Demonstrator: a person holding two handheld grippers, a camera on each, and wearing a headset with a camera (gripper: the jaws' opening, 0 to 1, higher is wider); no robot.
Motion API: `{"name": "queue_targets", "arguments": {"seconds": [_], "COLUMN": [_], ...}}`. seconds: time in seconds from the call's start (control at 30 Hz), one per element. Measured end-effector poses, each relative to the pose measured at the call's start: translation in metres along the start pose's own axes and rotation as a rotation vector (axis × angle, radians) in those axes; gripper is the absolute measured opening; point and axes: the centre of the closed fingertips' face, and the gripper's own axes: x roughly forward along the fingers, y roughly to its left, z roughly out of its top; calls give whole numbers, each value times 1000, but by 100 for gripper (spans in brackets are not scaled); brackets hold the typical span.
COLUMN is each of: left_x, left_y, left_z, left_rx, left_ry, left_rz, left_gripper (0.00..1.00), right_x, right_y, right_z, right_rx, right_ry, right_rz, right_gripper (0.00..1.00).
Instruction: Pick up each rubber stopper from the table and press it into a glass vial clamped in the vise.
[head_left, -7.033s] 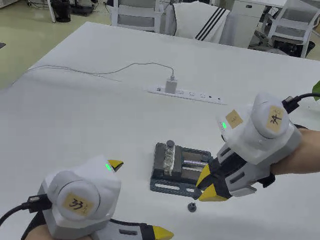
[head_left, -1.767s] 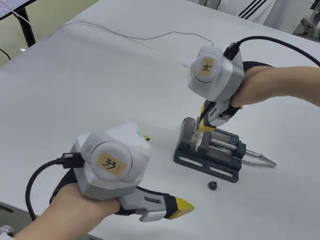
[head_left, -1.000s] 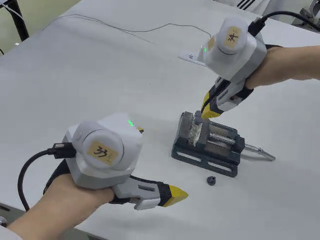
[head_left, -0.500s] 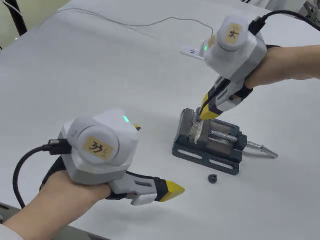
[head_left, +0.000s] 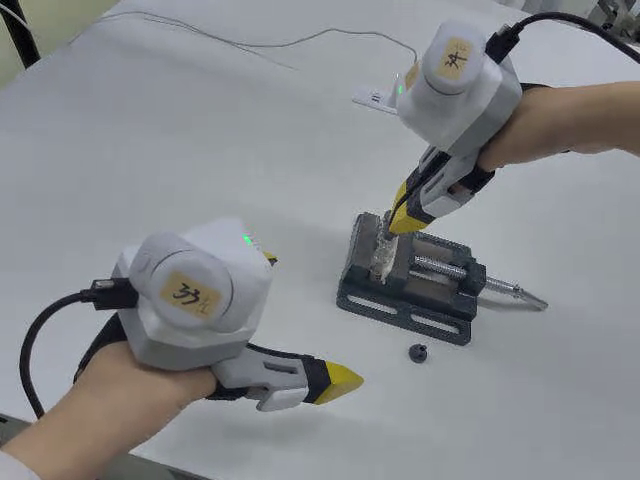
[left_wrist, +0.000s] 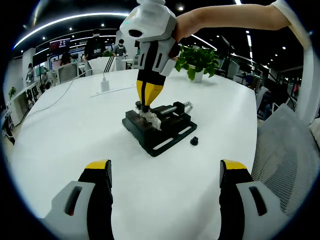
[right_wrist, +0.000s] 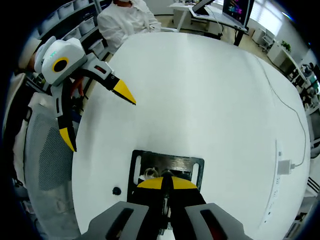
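Note:
A black vise (head_left: 440, 300) stands on the white table and clamps a glass vial (head_left: 383, 256) upright. My right gripper (head_left: 399, 221) is shut, its yellow tips pressed down on the vial's top, which hides the stopper there. In the right gripper view the shut gripper (right_wrist: 167, 183) sits directly over the vise (right_wrist: 150, 161). One loose black rubber stopper (head_left: 418, 351) lies on the table just in front of the vise. My left gripper (head_left: 304, 318) hovers open at the near left, well apart from the vise (left_wrist: 165, 135). Nothing is between its fingers (left_wrist: 98, 166).
A white power strip (head_left: 373, 98) with a thin cable lies at the far side of the table. A potted plant (left_wrist: 195, 57) stands at the table's far end. A mesh chair (left_wrist: 295, 150) is beside the table. White tabletop surrounds the vise.
My right gripper has come down from just above the vial until its shut tips rest on the vial's top. The left gripper has barely moved.

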Motion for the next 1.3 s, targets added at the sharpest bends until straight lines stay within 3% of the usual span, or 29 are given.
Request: {"name": "queue_targets", "arguments": {"seconds": [0.27, 0.5, 0.63, 1.03, 1.13, 1.17, 1.3], "left_x": [3, 8, 10, 13, 14, 14, 16], "left_y": [-1, 0, 1, 5, 5, 5, 5], "left_z": [3, 7, 9, 8, 8, 9, 9], "left_rx": [-8, 2, 2, -3, -4, -4, -3], "left_ry": [-4, -3, -5, 2, 2, 1, 5], "left_rz": [-9, -15, -15, -10, -11, -11, -13], "left_gripper": [88, 87, 87, 87, 87, 87, 87], "right_x": [1, 2, 3, 4, 5, 5, 5], "right_y": [2, 6, 6, -2, -4, -3, -3], "right_z": [1, 2, 0, 1, 0, 1, 0], "right_rx": [9, 28, 0, 56, 149, 122, 128], "right_ry": [40, 33, 35, 30, 21, 23, 39], "right_rz": [-7, -21, -37, -21, -5, -7, -9], "right_gripper": [0, 0, 0, 0, 0, 0, 0]}}
